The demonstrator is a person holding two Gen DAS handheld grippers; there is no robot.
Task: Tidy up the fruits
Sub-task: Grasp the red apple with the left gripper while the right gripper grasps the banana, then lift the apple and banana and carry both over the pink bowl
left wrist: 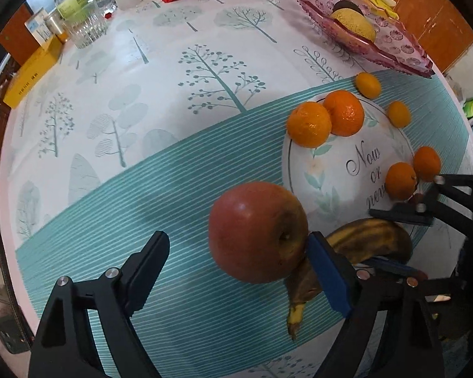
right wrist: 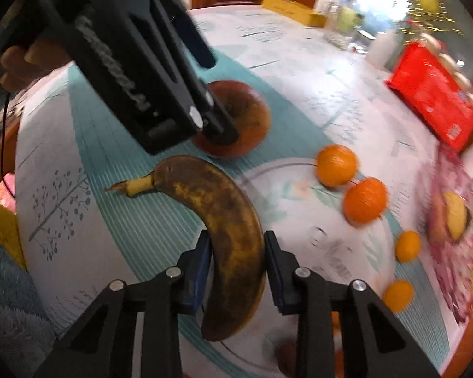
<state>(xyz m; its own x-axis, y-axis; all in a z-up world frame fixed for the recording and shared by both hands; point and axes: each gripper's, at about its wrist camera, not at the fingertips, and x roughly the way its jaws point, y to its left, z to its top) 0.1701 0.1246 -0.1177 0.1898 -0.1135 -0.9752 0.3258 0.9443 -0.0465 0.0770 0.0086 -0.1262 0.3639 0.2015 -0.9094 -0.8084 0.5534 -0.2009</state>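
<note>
Two grippers are at work on the tree-print tablecloth (left wrist: 179,72). Left gripper (left wrist: 236,261) stands wide open around the apple (left wrist: 257,231): its blue-padded finger touches the apple's right flank, the other finger is well clear to the left. Right gripper (right wrist: 238,271) brackets the banana (right wrist: 227,230) at mid-body, jaws narrow, pads at or almost at the peel; firm contact cannot be confirmed. Banana's long axis runs away from the right gripper, stem (right wrist: 132,186) toward the apple. Judgement: each fruit lies nearest its own gripper. Pink glass dish (left wrist: 391,47) sits at the far edge, well apart. Mandarins (left wrist: 309,124) and kumquats (left wrist: 399,114) lie scattered between. Cartons and bottles crowd the table's far side.
</note>
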